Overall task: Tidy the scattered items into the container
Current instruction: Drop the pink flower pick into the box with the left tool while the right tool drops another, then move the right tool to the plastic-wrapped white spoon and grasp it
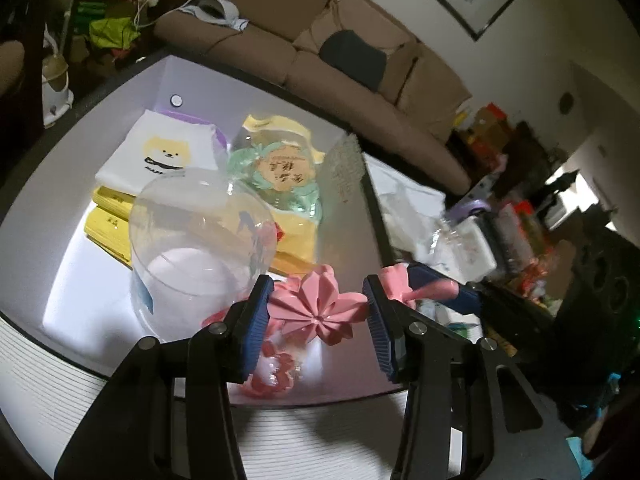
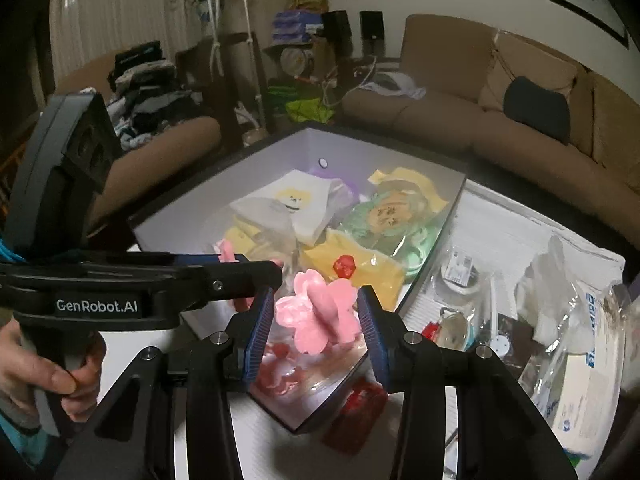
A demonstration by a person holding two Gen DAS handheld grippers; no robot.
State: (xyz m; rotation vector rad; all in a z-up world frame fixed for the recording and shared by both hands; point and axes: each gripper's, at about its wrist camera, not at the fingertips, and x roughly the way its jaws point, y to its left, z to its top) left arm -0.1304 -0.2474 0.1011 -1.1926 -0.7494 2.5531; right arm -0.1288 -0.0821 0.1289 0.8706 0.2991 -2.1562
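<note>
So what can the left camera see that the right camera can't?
Only the left view shows the clear cup in the box.

Only the right view shows the hand holding the left gripper, plus the bagged clutter beside the box.

Both show the pink flower between the fingers, the dog pouch and the sofa.

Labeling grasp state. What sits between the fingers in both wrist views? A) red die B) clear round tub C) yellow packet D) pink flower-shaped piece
D: the pink flower-shaped piece sits between the left gripper fingers over the white box, and the right gripper also brackets it.
</note>
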